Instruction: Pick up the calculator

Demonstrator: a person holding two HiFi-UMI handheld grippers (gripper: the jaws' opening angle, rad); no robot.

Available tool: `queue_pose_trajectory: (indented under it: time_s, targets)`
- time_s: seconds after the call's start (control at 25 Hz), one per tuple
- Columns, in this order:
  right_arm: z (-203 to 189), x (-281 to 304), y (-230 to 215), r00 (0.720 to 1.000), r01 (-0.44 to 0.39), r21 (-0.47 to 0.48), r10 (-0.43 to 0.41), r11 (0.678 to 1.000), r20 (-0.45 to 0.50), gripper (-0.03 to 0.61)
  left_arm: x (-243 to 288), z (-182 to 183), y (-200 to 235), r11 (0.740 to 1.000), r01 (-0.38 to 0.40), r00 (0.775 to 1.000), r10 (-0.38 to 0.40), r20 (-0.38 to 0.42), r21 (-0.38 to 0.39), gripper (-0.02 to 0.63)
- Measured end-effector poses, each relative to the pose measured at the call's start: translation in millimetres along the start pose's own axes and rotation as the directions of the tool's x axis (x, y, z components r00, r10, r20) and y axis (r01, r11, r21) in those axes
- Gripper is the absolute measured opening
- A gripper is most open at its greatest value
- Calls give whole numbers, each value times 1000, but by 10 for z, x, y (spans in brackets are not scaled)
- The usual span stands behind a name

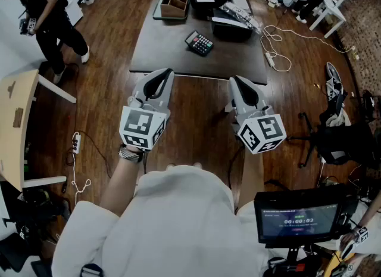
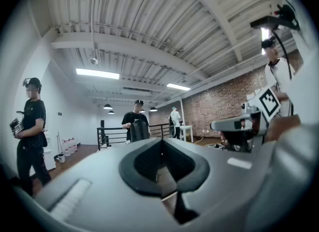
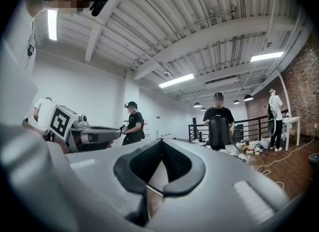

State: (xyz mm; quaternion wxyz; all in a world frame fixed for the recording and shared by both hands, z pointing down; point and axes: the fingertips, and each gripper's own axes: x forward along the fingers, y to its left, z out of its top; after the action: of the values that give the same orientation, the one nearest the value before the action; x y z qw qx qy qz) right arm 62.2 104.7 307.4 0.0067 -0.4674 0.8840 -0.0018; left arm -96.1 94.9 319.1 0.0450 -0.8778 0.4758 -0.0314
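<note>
Calculator (image 1: 199,43) lay untouched on the dark surface (image 1: 172,55). Left tongs (image 1: 162,76) and right tongs (image 1: 238,82), each pressed together and empty, were held level short of the near edge, presumably a ready stance before reaching.

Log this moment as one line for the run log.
stage: pre-reach | left gripper: shut, empty | right gripper: shut, empty | calculator: on table, untouched
</note>
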Motion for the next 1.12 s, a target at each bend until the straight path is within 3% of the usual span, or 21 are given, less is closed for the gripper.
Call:
queue_pose_trajectory:
  time_s: [0.4,0.56,0.8,0.92,1.12]
  targets:
    - [89,-113,236,998,56,10,-56,998,23,2,-298,52,197,1000,4,1000,-5,24,26,6]
    - [27,-142,284,995,100,31,-101,994,18,2,-382,49,139,996,70,996,-73,50,55,6]
    - [70,-51,394,994,100,12,-101,995,31,2,-330,116,36,981,151,987,-157,44,122,-15]
    - [19,-7,354,994,104,16,-105,994,22,2,-270,94,-40,975,201,977,-206,48,95,-15]
    - [-99,171,161,995,102,34,-102,994,13,2,-19,-3,108,984,172,984,-174,33,43,-15]
